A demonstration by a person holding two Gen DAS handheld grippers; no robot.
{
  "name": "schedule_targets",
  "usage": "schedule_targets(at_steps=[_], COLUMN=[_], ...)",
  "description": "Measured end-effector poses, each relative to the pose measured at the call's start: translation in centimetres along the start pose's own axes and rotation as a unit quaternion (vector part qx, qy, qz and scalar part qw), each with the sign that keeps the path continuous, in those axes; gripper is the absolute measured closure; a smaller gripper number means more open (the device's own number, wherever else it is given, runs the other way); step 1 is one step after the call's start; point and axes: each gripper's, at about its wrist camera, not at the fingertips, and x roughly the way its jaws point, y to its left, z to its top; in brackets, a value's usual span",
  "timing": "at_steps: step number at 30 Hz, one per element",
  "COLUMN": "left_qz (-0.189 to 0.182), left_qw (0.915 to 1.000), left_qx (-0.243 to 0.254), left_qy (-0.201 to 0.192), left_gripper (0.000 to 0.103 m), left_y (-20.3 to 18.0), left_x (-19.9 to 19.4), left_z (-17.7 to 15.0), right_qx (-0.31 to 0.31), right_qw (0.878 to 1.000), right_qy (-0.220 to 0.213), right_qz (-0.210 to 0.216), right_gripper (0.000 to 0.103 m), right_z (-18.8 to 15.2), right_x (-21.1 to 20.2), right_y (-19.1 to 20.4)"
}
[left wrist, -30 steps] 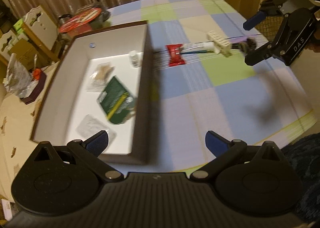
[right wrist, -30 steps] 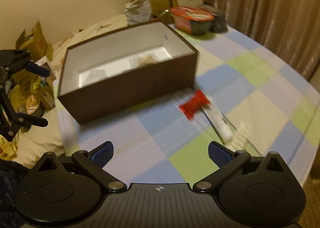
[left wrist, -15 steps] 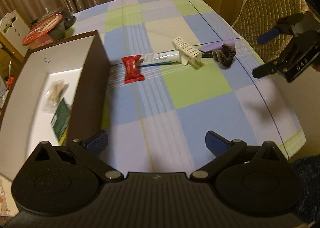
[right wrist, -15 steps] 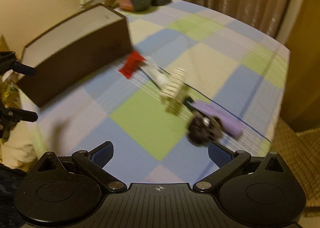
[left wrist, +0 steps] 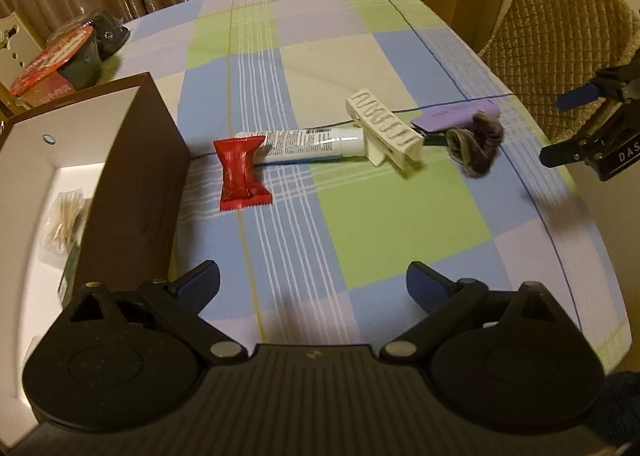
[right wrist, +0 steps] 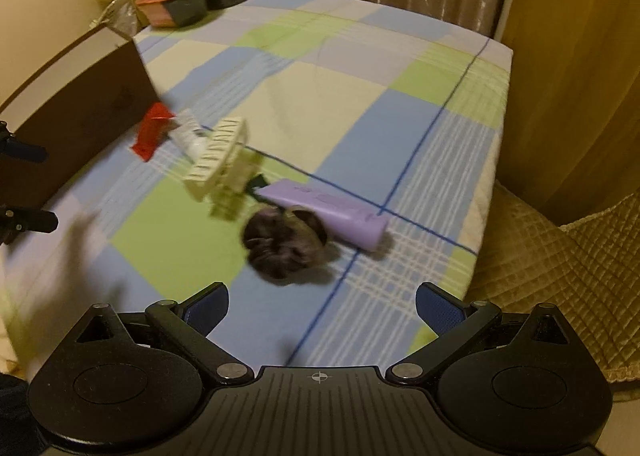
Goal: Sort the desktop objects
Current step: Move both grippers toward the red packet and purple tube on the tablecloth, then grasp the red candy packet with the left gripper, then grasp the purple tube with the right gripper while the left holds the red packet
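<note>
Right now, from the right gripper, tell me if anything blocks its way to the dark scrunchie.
Nothing visible does. The right gripper is open and empty, and the dark scrunchie lies just ahead of its fingertips with only bare tablecloth between. The purple tube touches the scrunchie's far side, behind it.

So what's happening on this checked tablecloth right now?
A person is sorting desktop items into a brown cardboard box. Both sets of tongs, left and right, are open and empty. On the cloth lie a red snack wrapper, a white tube, a cream clip, a purple flat case and a dark scrunchie, which lies just ahead of the right tongs.
</note>
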Motion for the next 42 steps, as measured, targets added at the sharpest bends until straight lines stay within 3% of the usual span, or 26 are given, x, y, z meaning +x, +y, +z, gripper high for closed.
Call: schedule_targets(at_steps=[4, 11, 13, 24, 25, 26, 27, 28, 29, 38, 39, 41, 42], left_qz=[0.010, 0.058, 0.063, 0.083, 0.082, 0.080, 0.075, 0.066, 0.059, 0.026, 0.025, 0.023, 0.020], left_qw=[0.9999, 0.9976, 0.9969, 0.9939, 0.9940, 0.9942, 0.9947, 0.9950, 0.9951, 0.9971, 0.9971, 0.9969, 0.9966], left_qx=[-0.002, -0.027, -0.044, -0.072, -0.071, -0.069, -0.067, -0.070, -0.074, -0.071, -0.072, -0.075, -0.080], left_qy=[-0.003, -0.024, -0.021, -0.007, -0.013, -0.021, -0.025, -0.028, -0.028, -0.009, -0.006, 0.000, 0.003], left_gripper=[0.012, 0.040, 0.043, 0.044, 0.048, 0.061, 0.067, 0.079, 0.080, 0.080, 0.080, 0.080, 0.080], left_y=[0.5, 1.6, 2.1, 4.6, 4.6, 4.7, 4.6, 4.7, 4.8, 4.0, 4.0, 4.0, 4.0], left_x=[2.2, 6.1, 7.3, 11.4, 11.5, 11.6, 11.6, 11.6, 11.6, 10.0, 9.8, 9.5, 9.3], left_z=[1.3, 3.7, 4.2, 5.5, 5.6, 5.6, 5.7, 5.8, 5.7, 3.7, 3.5, 3.0, 2.7], right_qx=[0.004, 0.019, 0.024, 0.032, 0.021, 0.009, -0.005, -0.020, -0.030, -0.192, -0.203, -0.213, -0.215], right_qw=[1.000, 1.000, 1.000, 0.999, 1.000, 1.000, 1.000, 0.999, 0.999, 0.977, 0.975, 0.971, 0.971], right_qy=[0.003, 0.003, 0.004, -0.010, -0.009, -0.008, -0.008, -0.007, 0.000, 0.027, 0.032, 0.047, 0.044], right_qz=[-0.003, -0.004, -0.003, 0.020, 0.019, 0.019, 0.022, 0.033, 0.042, 0.086, 0.083, 0.096, 0.096], right_gripper=[0.000, 0.000, 0.000, 0.000, 0.000, 0.001, 0.005, 0.027, 0.039, 0.040, 0.044, 0.064, 0.064], right_z=[0.9, 2.1, 2.2, 3.9, 4.1, 4.2, 4.4, 4.5, 4.6, 4.9, 4.9, 4.9, 5.0], right_x=[1.3, 2.9, 3.4, 4.5, 4.7, 5.0, 5.2, 5.5, 6.0, 8.3, 8.7, 9.6, 9.9], right_y=[-1.7, -4.1, -4.6, -5.8, -5.7, -5.6, -5.5, -5.4, -5.4, -2.5, -2.2, -2.0, -1.9])
